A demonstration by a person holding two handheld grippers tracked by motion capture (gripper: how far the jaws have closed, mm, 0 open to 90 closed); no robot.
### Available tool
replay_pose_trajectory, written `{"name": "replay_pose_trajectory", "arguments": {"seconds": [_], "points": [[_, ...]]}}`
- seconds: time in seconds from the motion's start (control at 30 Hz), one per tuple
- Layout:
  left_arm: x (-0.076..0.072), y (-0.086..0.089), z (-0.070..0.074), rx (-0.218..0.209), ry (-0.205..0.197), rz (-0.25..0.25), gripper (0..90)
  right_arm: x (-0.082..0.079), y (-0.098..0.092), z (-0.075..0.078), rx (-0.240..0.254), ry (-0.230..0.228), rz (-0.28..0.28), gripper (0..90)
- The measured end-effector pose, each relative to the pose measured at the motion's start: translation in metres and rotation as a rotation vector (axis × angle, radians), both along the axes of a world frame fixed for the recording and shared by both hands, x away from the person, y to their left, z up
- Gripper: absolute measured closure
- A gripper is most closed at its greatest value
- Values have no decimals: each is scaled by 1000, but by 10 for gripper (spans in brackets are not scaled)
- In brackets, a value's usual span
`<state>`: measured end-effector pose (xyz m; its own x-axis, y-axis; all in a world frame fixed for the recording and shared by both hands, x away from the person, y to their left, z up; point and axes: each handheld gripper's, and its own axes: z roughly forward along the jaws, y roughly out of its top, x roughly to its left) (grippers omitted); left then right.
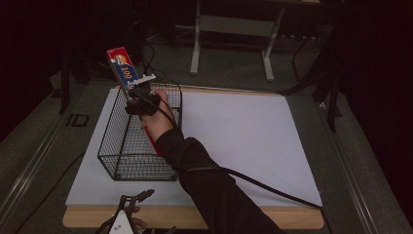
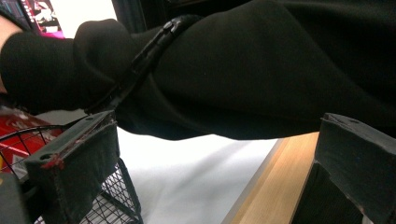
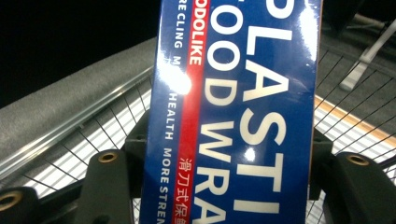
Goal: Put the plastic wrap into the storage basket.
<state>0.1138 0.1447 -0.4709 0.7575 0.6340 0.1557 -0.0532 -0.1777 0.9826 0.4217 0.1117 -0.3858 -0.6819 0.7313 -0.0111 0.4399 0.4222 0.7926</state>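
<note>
Step in hand, as I judge it: lowering the plastic wrap box [image 1: 122, 66] into the wire basket [image 1: 117, 146]. Right hand-held gripper [image 1: 141, 100] pinches the box approx. mid-length, jaws clamped on both long sides; the box stands tilted, top end leaning far-left, lower end already down inside the basket at its far end. Basket sits on the white sheet [image 1: 243, 141] at the left of the tabletop [image 1: 195, 217].

Left hand-held gripper [image 1: 127, 207] waits at the near edge, jaws spread w/ nothing between them; in its own view the dark sleeve [image 2: 261, 70] crosses just ahead.

Next move prob. calls for: tip the box flatter so it fits lengthwise, ease it down w/o catching the rim wires, then let go.

Writing: right gripper view shows the blue face [image 3: 243, 112] w/ big white letters "PLASTI…" and "…OOD WRA…", likely "Plastic Food Wrap"; red stripe reads "…ODOLIKE" plus Chinese chars; small white text "…RE CLING", "HEALTH", "MORE STREN…". High view shows "100" on the box's red/yellow upper end.
</note>
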Motion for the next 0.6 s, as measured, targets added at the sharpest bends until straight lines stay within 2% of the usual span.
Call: {"name": "replay_pose_trajectory", "arguments": {"seconds": [0.07, 0.1, 0.23, 0.37, 0.53, 0.57, 0.6], "points": [[0, 0, 0, 1, 0, -1, 4, 1, 1, -6, -2, 16, -2, 401], [0, 0, 0, 1, 0, -2, 5, 3, 2, -13, -12, 40, -1, 402], [0, 0, 0, 1, 0, -2, 5, 5, 3, -25, -33, 66, -11, 401], [0, 0, 0, -1, 1, -4, 5, 7, 2, -33, -59, 74, -15, 400], [0, 0, 0, 1, 2, -5, 5, 12, -3, -43, -67, 104, -35, 400], [0, 0, 0, 1, 2, -5, 4, 15, -6, -47, -52, 124, -42, 400], [0, 0, 0, 0, 2, -5, 4, 15, -6, -47, -52, 124, -42, 400]]}}
